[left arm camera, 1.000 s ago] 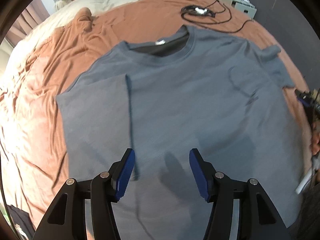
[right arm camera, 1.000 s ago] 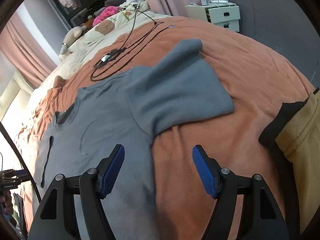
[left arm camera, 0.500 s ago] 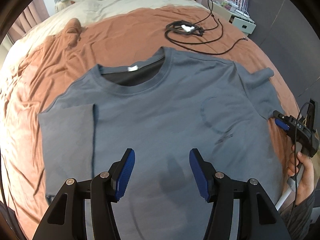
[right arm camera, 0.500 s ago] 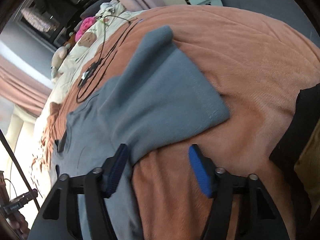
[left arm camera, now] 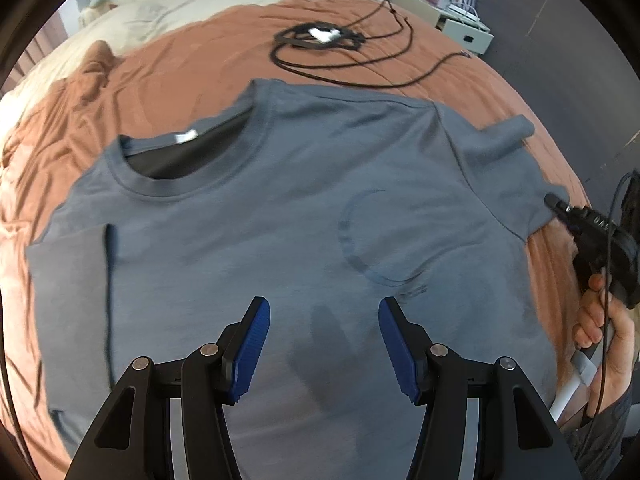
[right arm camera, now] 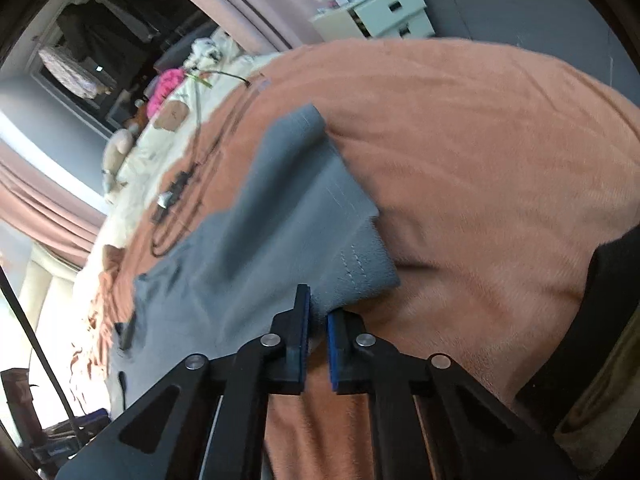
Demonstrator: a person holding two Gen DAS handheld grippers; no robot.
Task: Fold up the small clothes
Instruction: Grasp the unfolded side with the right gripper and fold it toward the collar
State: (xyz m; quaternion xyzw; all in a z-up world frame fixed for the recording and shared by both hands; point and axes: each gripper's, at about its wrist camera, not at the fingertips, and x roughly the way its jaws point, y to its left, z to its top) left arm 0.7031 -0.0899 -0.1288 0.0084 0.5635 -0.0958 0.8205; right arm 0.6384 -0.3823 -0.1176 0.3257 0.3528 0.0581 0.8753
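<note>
A grey-blue T-shirt lies flat, front up, on the orange blanket. Its left sleeve is folded in over the body. My left gripper is open and empty, hovering above the shirt's lower middle. My right gripper is shut on the edge of the shirt's right sleeve, which lies spread on the blanket. In the left wrist view the right gripper's tip touches that sleeve's hem.
A black cable with a white plug lies coiled on the blanket beyond the collar. A white drawer unit stands past the bed's far right corner. Cream bedding and soft toys lie at the head of the bed.
My right gripper moved in on the right sleeve and closed on its edge. My left gripper drew back and turned right, staying open above the shirt.
</note>
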